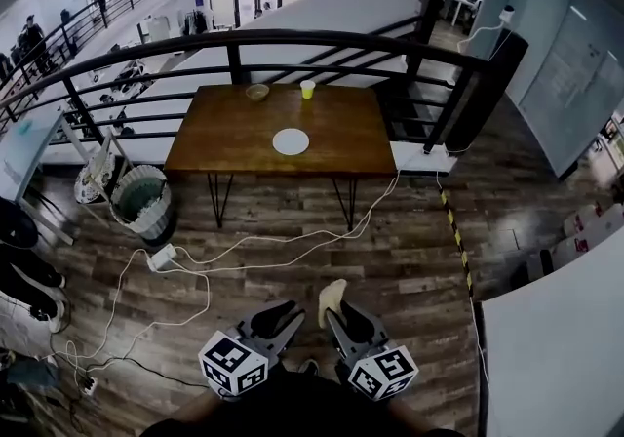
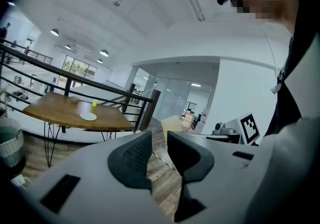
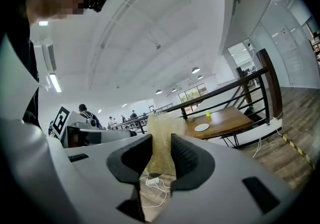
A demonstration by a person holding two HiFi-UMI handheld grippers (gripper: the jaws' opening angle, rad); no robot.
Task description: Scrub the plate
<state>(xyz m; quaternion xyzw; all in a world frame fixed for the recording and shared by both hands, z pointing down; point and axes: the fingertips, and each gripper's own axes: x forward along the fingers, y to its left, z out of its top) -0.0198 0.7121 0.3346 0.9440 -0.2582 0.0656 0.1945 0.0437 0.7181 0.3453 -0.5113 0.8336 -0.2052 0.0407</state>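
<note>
The white plate (image 1: 291,141) lies on a brown wooden table (image 1: 219,138) far ahead of me, beside a black railing. It also shows small in the left gripper view, plate (image 2: 88,116), and in the right gripper view, plate (image 3: 202,127). Both grippers hang low near my body, well away from the table. My right gripper (image 1: 336,313) (image 3: 161,149) is shut on a yellowish sponge (image 1: 332,297) (image 3: 162,135) that sticks up between its jaws. My left gripper (image 1: 285,318) (image 2: 159,154) stands narrowly open, with only floor seen through the gap.
A yellow cup (image 1: 307,89) and a small bowl (image 1: 257,92) stand at the table's far edge. A lined waste basket (image 1: 141,199) sits left of the table. White cables (image 1: 244,259) trail over the wooden floor. Striped tape (image 1: 453,230) and a white counter (image 1: 556,347) lie at the right.
</note>
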